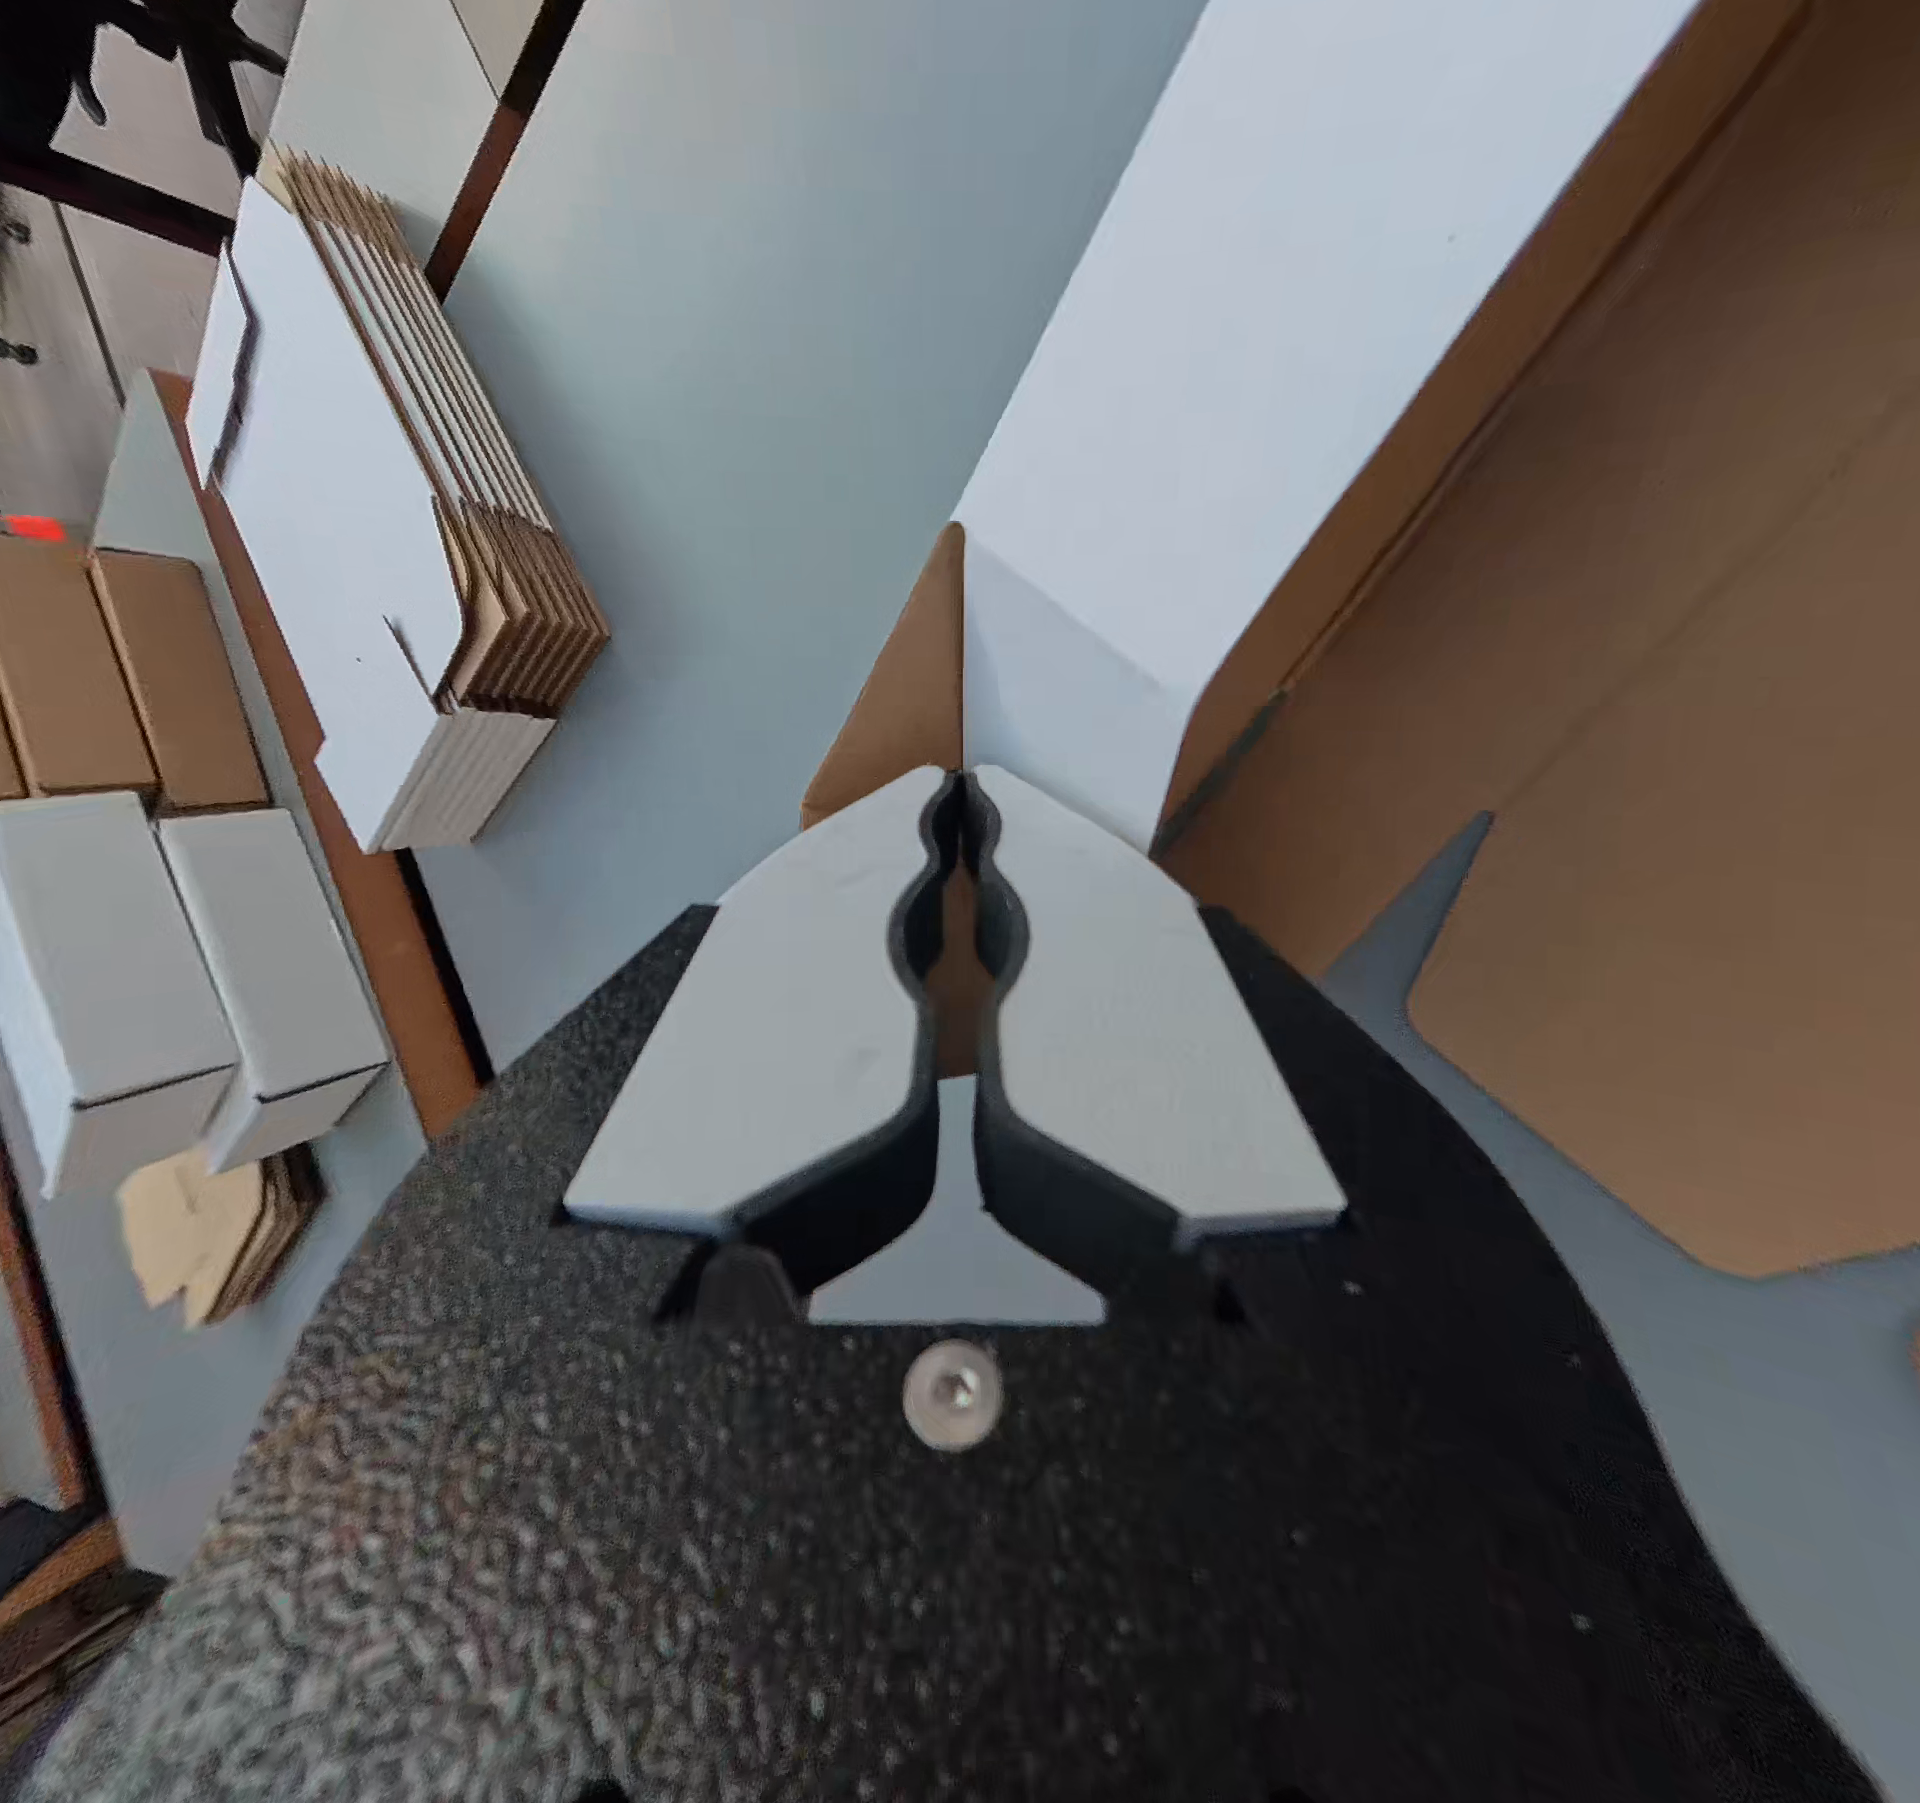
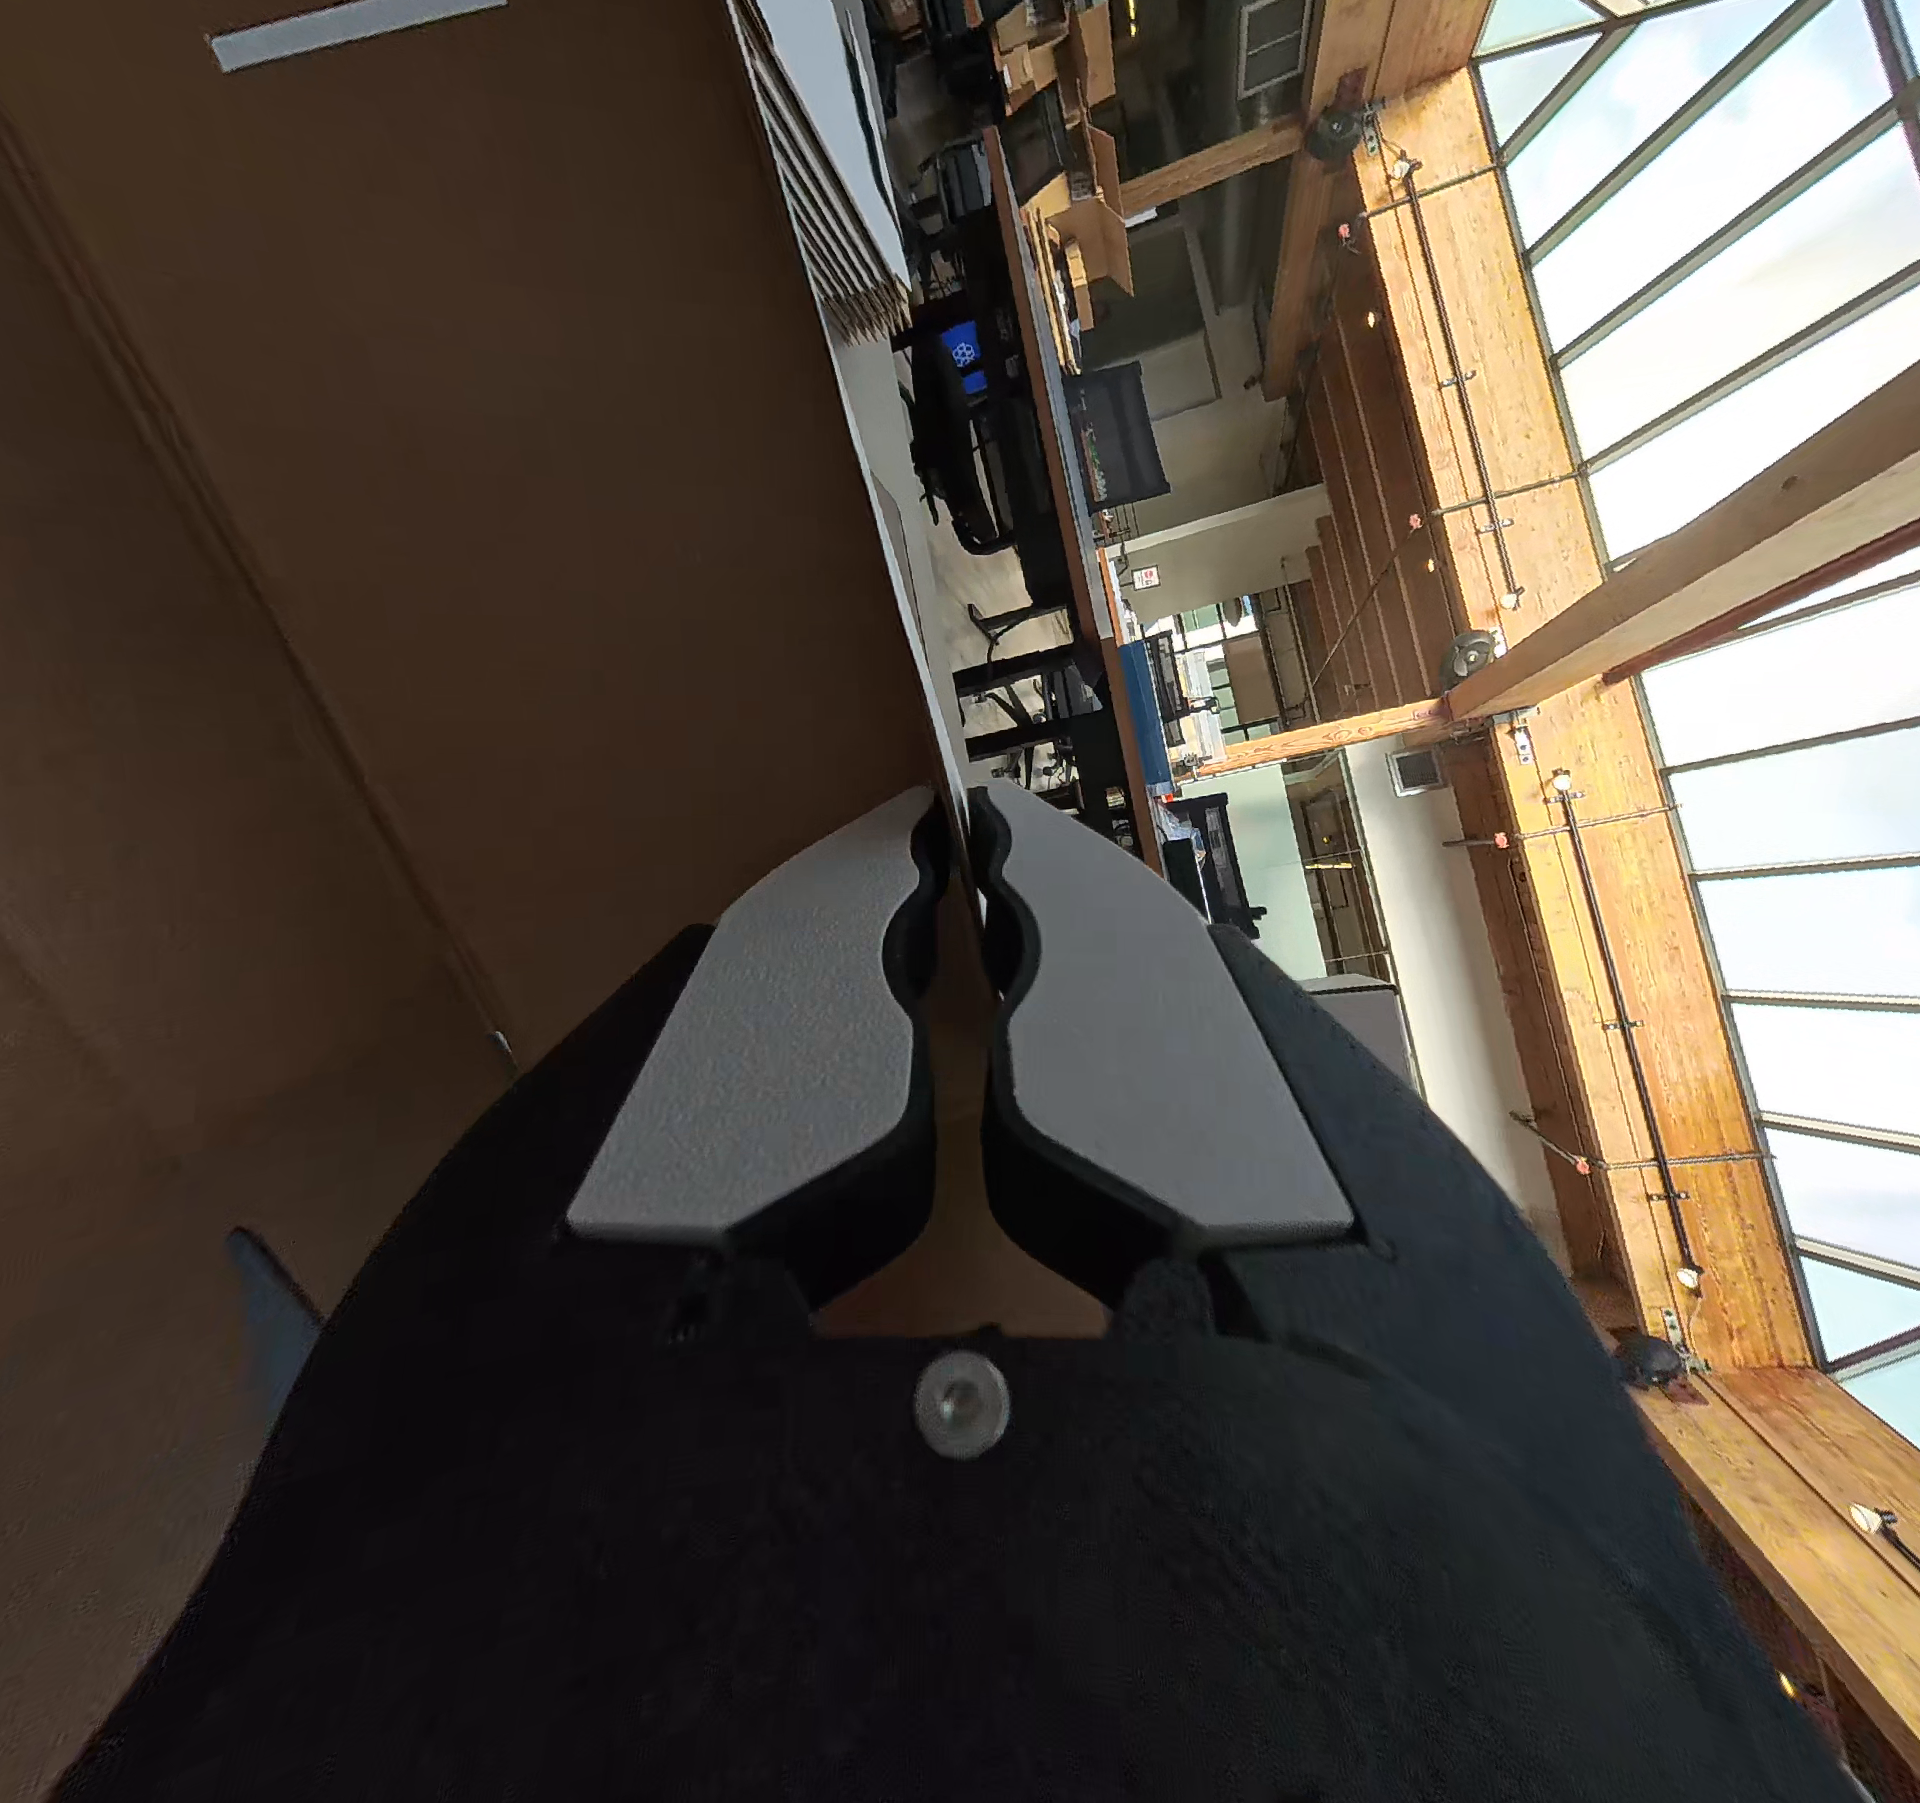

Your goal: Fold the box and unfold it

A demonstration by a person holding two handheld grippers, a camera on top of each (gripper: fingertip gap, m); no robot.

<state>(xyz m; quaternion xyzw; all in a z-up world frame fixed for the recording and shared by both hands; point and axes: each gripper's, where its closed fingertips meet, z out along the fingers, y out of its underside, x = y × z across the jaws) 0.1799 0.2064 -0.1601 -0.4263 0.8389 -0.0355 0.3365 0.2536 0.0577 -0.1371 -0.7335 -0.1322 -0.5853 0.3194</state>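
The box [image 1: 1621, 673] is a large cardboard blank, brown inside and white outside, partly folded on the grey table [image 1: 727, 299]. In the left wrist view one white side wall [image 1: 1299, 226] stands up, and a small corner flap [image 1: 914, 673] rises in front of it. My left gripper [image 1: 958, 779] is shut on the lower edge of that flap. In the right wrist view the brown inner face of the box [image 2: 436, 465] fills the left half. My right gripper [image 2: 961, 803] is shut on the edge of this panel, which runs between its fingers.
A stack of flat box blanks [image 1: 416, 527] lies left of the box, with several folded white boxes [image 1: 187, 964] and brown boxes [image 1: 114, 673] beyond it at the table's left edge. The right wrist view shows a workshop background [image 2: 1091, 465], wooden beams and skylights.
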